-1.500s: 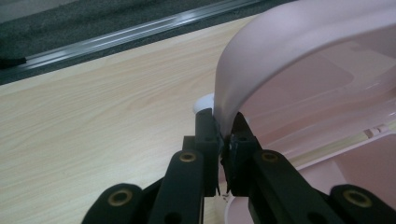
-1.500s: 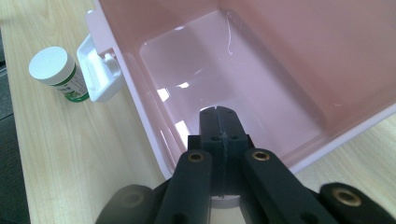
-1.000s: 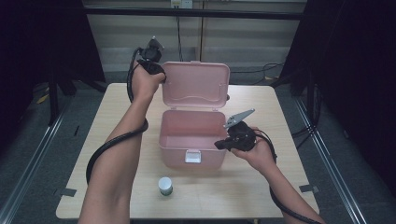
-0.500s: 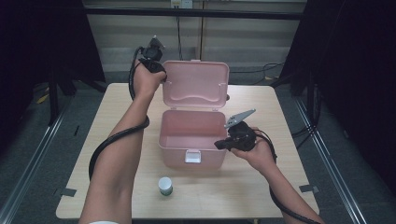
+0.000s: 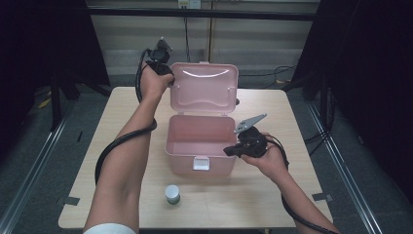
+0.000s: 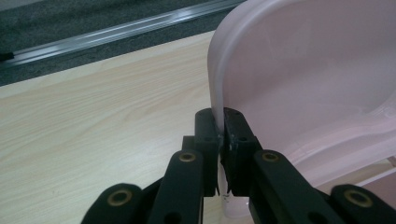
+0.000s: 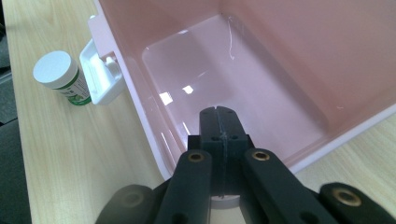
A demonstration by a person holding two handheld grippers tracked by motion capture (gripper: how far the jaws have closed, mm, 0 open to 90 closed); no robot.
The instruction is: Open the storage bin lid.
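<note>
The pink box (image 5: 197,146) is standing open mid-table, its lid (image 5: 203,90) upright at the far side; the left gripper (image 6: 219,126) is pinching the lid's left edge; the right gripper (image 7: 219,126), jaws pressed together and empty, is bearing on the box's right rim; a small bottle (image 5: 172,193) is waiting in front.

The pink storage box (image 5: 197,146) looks like smooth moulded plastic, slightly translucent, with a glossy inner floor that throws back bright glints; its raised lid (image 5: 203,89) has the same sheen, and the front latch (image 5: 200,163) is paler, whitish plastic. The table (image 5: 122,117) has a light wood-grain top with a matt finish. The small bottle (image 5: 172,193) has a matt white plastic cap and a glossy green-and-white label. The left gripper (image 6: 220,126) and right gripper (image 7: 219,122) are matt black plastic with brass-coloured metal rivets
</note>
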